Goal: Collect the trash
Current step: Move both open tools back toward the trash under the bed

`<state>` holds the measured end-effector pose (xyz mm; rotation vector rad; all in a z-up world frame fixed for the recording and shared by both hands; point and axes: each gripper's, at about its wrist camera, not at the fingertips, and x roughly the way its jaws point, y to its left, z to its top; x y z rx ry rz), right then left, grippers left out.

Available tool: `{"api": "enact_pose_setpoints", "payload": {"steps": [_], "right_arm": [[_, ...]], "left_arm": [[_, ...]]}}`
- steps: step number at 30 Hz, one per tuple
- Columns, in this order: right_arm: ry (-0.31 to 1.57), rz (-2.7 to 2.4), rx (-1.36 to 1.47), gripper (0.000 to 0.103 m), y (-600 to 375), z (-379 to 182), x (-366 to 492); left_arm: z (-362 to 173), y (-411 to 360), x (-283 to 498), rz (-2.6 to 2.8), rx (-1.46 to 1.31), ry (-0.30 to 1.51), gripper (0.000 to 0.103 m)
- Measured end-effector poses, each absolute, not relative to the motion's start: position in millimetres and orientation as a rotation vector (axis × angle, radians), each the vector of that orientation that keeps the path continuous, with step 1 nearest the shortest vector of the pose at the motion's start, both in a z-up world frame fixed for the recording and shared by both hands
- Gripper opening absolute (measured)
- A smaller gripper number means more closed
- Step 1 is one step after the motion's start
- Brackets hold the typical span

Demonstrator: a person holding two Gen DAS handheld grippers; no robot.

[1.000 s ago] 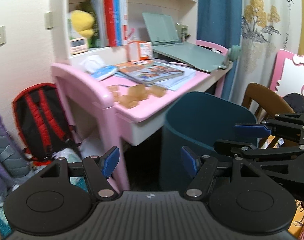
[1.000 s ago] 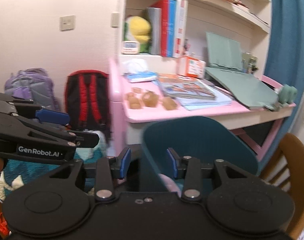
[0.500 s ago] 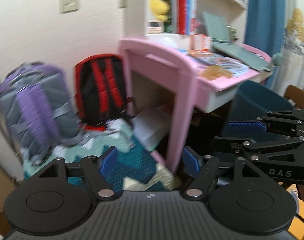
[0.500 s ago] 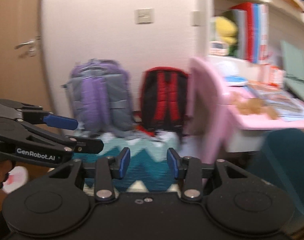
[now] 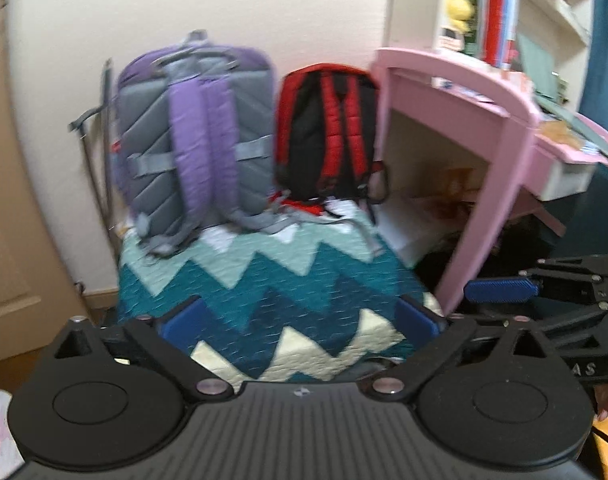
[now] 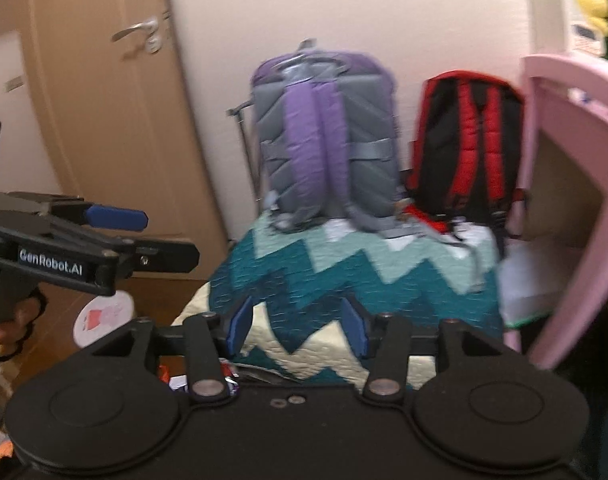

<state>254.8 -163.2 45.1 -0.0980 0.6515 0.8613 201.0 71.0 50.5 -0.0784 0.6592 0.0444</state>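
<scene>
My left gripper is open and empty, held in the air over a zigzag quilt. My right gripper is open and empty, facing the same quilt. Each gripper shows in the other's view: the right one at the left view's right edge, the left one at the right view's left edge. Brown crumpled scraps lie on the pink desk at far right, blurred. Small colourful bits show low beside the right gripper's body; I cannot tell what they are.
A purple-grey backpack and a red-black backpack stand on the quilt against the wall. A beige door is at the left. A white round item lies on the floor. Shelves with books rise above the desk.
Both views have swung left, from the desk and teal chair to the backpacks, quilt and door. The left gripper's fingers stand wider apart than before. Both grippers stay empty.
</scene>
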Motion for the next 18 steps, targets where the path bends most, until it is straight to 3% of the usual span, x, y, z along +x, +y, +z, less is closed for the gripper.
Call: {"api": "enact_pose_setpoints", "payload": {"steps": [5,18], "right_arm": [[0.694,0.953,-0.154,0.051,-122.2,-9.8,262.9],[1.033,0.86,-0.262,0.051,-54.5,-211.9,305.0]], "left_arm": [[-4.7,107.9,207.8,0.099,-0.099,0.714,0.102],[-191.0,168.4,246.9,0.126,-0.049,1.058,0.102]]}}
